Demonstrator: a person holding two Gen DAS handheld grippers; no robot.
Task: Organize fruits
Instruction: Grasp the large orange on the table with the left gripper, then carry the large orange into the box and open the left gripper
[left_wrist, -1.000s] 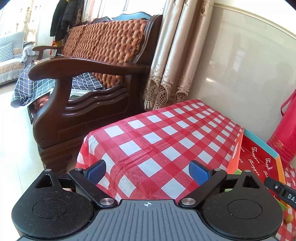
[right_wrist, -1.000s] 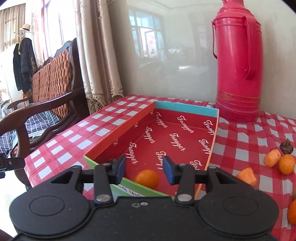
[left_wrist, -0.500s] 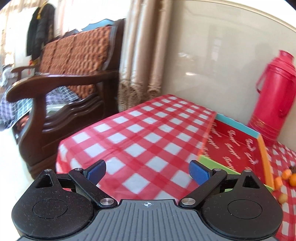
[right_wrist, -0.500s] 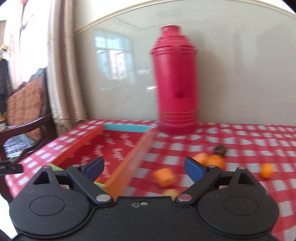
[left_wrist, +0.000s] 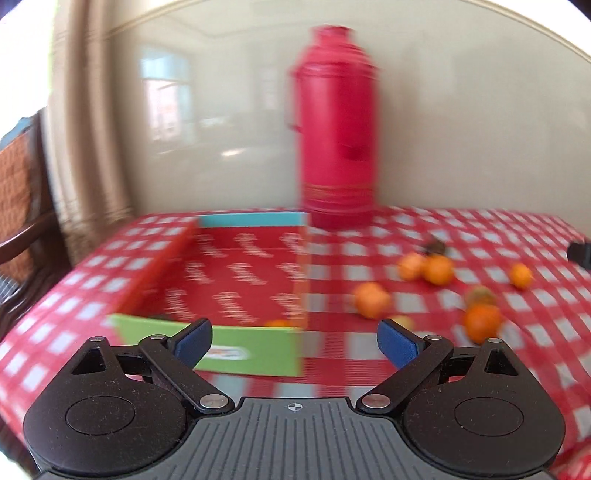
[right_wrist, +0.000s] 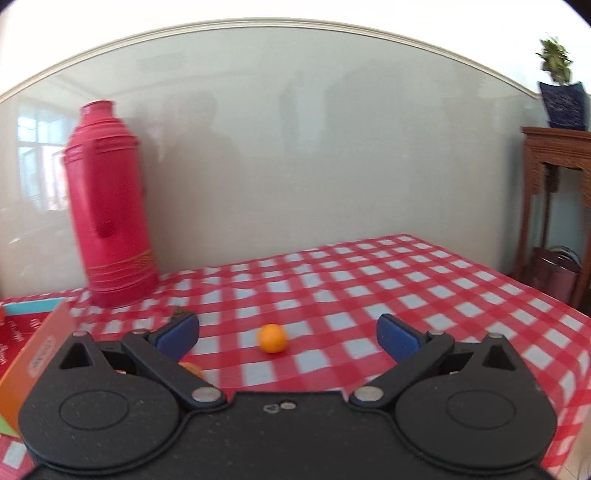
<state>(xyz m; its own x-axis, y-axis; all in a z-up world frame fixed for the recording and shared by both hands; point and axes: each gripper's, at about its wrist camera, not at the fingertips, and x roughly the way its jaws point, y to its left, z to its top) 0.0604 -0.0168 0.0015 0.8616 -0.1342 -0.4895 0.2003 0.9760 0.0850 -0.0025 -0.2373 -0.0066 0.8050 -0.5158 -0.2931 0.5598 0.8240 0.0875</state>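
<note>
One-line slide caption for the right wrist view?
Open right tool faces a lone orange on the checked tablecloth, red thermos behind.

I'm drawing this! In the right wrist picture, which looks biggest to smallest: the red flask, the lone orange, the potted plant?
1. Red flask.
2. Potted plant, though it stands farther back.
3. Lone orange.

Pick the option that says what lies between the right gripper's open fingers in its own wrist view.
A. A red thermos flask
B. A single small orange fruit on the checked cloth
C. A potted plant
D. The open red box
B: in the right wrist view the right gripper frames one small orange fruit lying untouched on the tablecloth; the thermos stands far left.
</note>
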